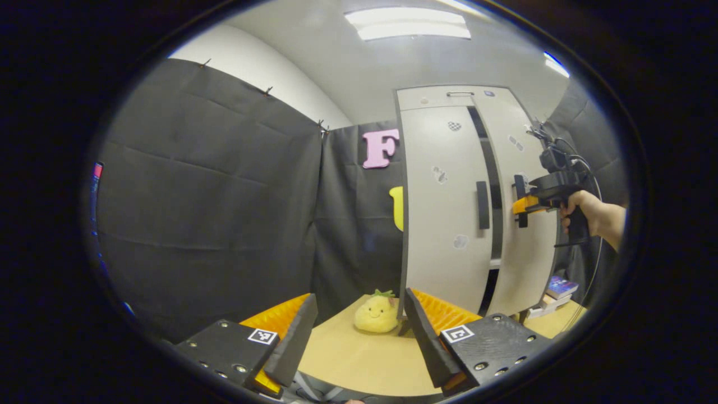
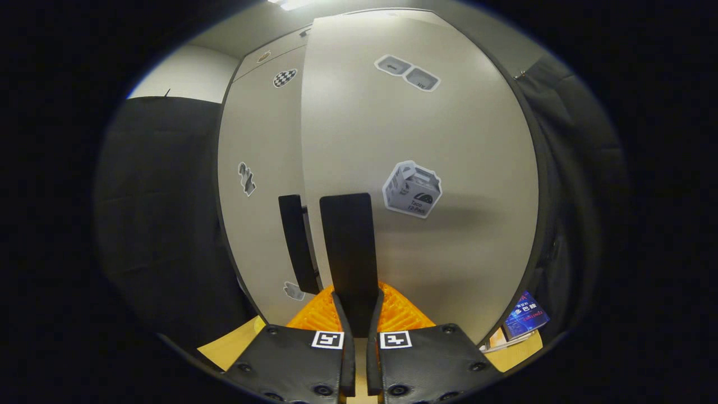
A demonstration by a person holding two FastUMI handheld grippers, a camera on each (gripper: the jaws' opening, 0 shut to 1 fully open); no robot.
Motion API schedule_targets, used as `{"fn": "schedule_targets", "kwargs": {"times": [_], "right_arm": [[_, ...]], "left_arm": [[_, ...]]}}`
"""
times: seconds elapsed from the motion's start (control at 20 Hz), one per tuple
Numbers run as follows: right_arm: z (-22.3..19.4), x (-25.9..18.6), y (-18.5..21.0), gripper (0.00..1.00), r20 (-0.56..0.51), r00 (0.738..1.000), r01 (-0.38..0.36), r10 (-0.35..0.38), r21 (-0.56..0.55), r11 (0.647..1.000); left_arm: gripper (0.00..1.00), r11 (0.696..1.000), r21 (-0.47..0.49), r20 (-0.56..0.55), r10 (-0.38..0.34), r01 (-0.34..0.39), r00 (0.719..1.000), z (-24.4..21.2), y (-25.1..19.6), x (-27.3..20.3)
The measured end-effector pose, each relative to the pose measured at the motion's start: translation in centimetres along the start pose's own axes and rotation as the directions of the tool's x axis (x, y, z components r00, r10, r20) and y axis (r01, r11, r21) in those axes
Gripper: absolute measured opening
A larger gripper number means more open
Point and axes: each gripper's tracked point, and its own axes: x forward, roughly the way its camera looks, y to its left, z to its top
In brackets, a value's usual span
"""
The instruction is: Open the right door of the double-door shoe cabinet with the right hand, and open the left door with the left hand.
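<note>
On the desk (image 1: pixel 359 359) stands the shoe cabinet (image 1: pixel 465 202), upright and tall, its two doors facing the grippers. The right door (image 2: pixel 415 185) is swung slightly ajar, a dark gap beside the left door (image 1: pixel 440 207), which sits shut. Each door carries one vertical handle; the right gripper (image 2: pixel 355 314) is clenched on the right handle (image 2: pixel 348 252) (a hand holds it, seen from the left gripper view). The left gripper (image 1: pixel 359 336) hangs released, well apart. One yellow plush toy (image 1: pixel 377 313) sits by the cabinet's foot, books (image 1: pixel 558 292) beyond its right side.

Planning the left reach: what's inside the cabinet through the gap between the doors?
Through the gap, opened by the ajar right door, the interior looks dark, with one pale shelf edge low down. The doors cover everything else.
</note>
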Motion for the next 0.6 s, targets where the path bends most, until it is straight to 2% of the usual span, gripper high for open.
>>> {"fn": "schedule_targets", "kwargs": {"times": [0.1,0.15,0.25,0.45,0.5,0.55,0.6], "right_arm": [[-0.1,-0.6,-0.1,0.06,-0.002,1.000,-0.021,0.021,-0.003,1.000],[-0.1,-1.0,-0.2,0.10,-0.004,1.000,-0.031,0.031,-0.003,1.000],[-0.1,-1.4,-0.2,0.06,-0.010,0.999,-0.045,0.045,-0.007,0.999],[-0.2,-2.3,-0.4,0.06,-0.015,0.998,-0.066,0.066,-0.015,0.998],[-0.2,-2.6,-0.5,0.10,-0.017,0.998,-0.069,0.069,-0.012,0.998],[-0.3,-2.8,-0.5,0.06,-0.016,0.997,-0.071,0.071,-0.008,0.997],[-0.3,-3.0,-0.6,0.10,-0.014,0.997,-0.070,0.070,-0.005,0.998]], "left_arm": [[0.90,1.000,-0.005,-0.005,-0.029,0.029,1.000,-0.2,-1.1,0.1],[0.91,0.999,-0.006,-0.008,-0.040,0.040,0.999,-0.4,-1.5,0.1],[0.91,0.999,-0.007,-0.010,-0.053,0.053,0.999,-0.7,-2.1,0.3],[0.90,0.998,-0.022,-0.029,-0.056,0.056,0.998,-1.6,-2.2,0.9],[0.90,0.998,-0.029,-0.037,-0.057,0.056,0.998,-1.8,-2.3,1.1],[0.90,0.998,-0.036,-0.042,-0.059,0.058,0.997,-2.1,-2.4,1.3],[0.91,0.997,-0.040,-0.045,-0.061,0.059,0.997,-2.2,-2.5,1.3]]}}
